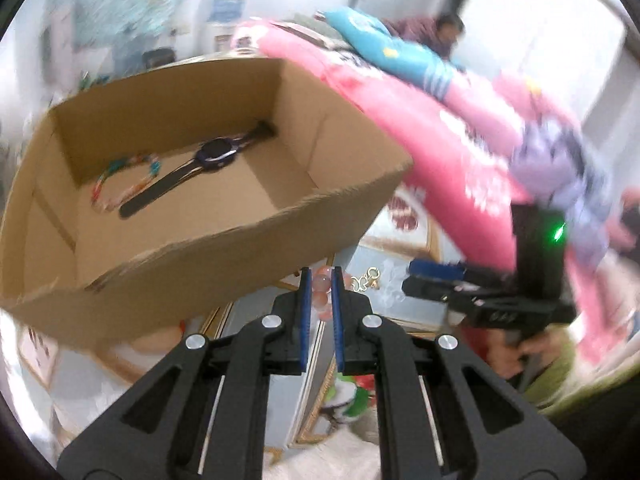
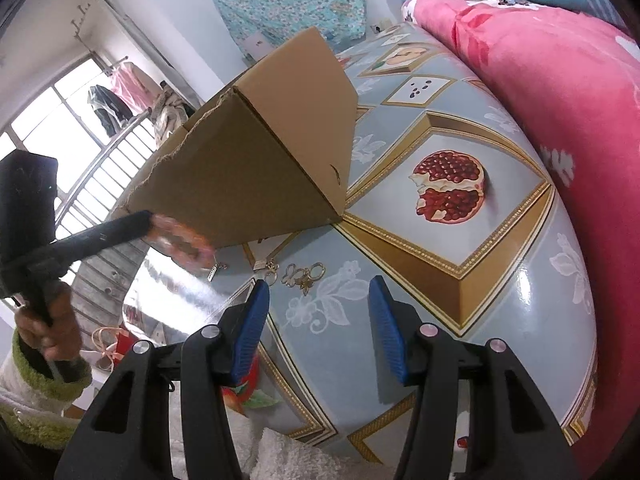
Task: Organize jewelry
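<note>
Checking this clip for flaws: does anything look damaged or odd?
Yes. The cardboard box has a ragged, torn top edge, with no flaps left. Gold jewelry pieces lie loose on the patterned table beside it, not yet in the box.

1. Your pink translucent bead bracelet (image 1: 322, 286) sits pinched between blue pads, lifted just outside the box's torn front wall.
2. Your open brown cardboard box (image 1: 224, 236) holds a dark round-faced wristwatch (image 1: 216, 151) lying flat, beside a colourful beaded bracelet (image 1: 120, 184).
3. Your small gold trinkets (image 2: 302, 274) lie on the table just beside the box.
</note>
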Demonstrator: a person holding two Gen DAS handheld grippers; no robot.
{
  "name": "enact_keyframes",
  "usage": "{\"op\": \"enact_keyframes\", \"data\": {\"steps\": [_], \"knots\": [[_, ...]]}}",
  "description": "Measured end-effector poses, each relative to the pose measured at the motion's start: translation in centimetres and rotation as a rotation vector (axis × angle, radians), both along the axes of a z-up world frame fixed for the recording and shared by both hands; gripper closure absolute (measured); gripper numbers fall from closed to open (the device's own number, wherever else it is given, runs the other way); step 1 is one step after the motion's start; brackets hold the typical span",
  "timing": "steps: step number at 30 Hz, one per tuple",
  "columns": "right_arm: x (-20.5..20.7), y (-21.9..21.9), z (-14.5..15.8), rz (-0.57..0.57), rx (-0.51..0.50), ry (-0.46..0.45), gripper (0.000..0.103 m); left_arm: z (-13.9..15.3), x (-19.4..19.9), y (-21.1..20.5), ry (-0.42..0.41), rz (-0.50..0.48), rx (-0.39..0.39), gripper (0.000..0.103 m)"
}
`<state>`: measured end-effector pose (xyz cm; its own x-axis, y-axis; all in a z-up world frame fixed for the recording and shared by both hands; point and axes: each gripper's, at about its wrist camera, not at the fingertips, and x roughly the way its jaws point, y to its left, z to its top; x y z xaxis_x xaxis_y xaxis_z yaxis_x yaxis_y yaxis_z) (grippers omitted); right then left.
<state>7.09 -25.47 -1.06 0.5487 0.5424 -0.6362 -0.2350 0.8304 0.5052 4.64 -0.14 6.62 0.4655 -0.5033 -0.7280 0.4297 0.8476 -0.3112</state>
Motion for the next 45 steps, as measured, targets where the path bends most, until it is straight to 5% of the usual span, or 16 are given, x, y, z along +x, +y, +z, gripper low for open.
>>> {"op": "enact_keyframes", "data": {"steps": [9, 13, 17, 18, 26, 28, 36, 45], "knots": [[-0.3, 1.1, 1.1, 0.008, -0.035, -0.009, 0.052, -5.1, 0.2, 6.4, 0.153, 0.214, -0.312, 0.094], [-0.5, 2.0, 1.7, 0.012, -0.057, -0.013, 0.052, -7.4, 0.3, 8.6, 0.189, 0.292, -0.311, 0.095], [-0.7, 2.8, 2.4, 0.017, -0.080, -0.028, 0.052, -7.2, -0.1, 9.6, 0.175, 0.330, -0.326, 0.060], [-0.7, 2.9, 2.6, 0.019, -0.082, -0.032, 0.052, -6.8, -0.2, 9.4, 0.151, 0.331, -0.312, 0.058], [1.7, 4.0, 4.6, 0.061, 0.010, -0.042, 0.059, -2.9, -0.5, 7.8, -0.075, 0.310, -0.161, 0.058], [2.6, 4.2, 4.7, 0.067, 0.033, -0.038, 0.067, -2.7, -0.6, 8.5, -0.079, 0.315, -0.183, 0.057], [5.6, 4.8, 4.5, 0.047, 0.044, -0.011, 0.071, -3.1, -0.4, 9.5, -0.082, 0.350, -0.266, 0.055], [6.2, 4.8, 4.8, 0.024, 0.012, -0.014, 0.071, -3.7, -0.9, 8.7, -0.116, 0.338, -0.232, 0.054]]}}
